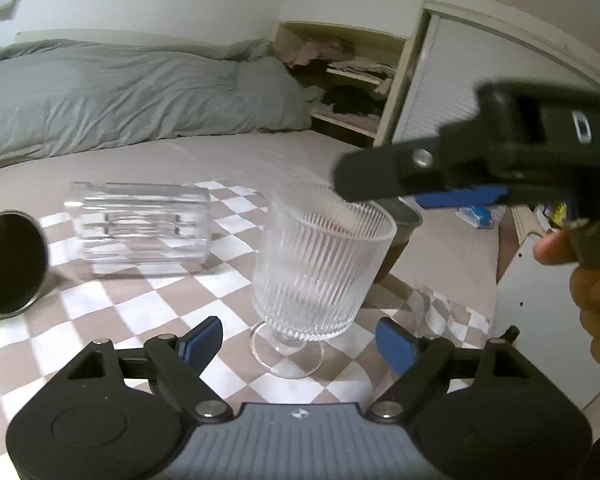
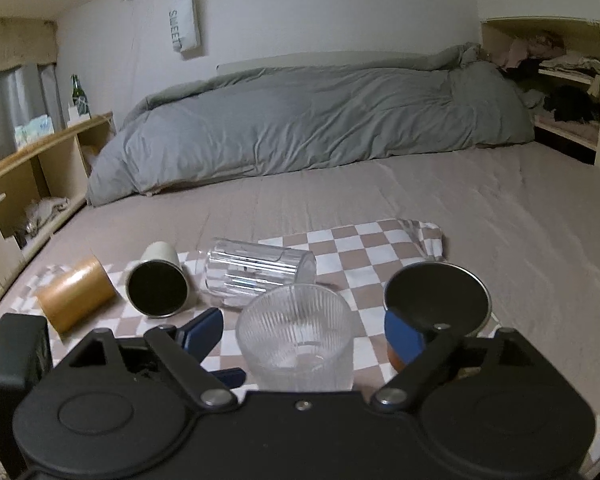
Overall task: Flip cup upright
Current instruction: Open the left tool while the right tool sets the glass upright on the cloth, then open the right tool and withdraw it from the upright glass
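Observation:
A ribbed footed glass stands upright on the checkered cloth. My left gripper is open, its blue pads either side of the glass foot, not touching. My right gripper is open around the same glass, just above its rim; in the left wrist view it hovers over the rim from the right. A clear ribbed tumbler lies on its side behind. A white cup with a dark inside and an orange cup also lie on their sides.
A dark-lined metal cup stands upright to the right of the glass. A grey duvet lies across the back of the bed. Shelves stand at the right, a low shelf at the left.

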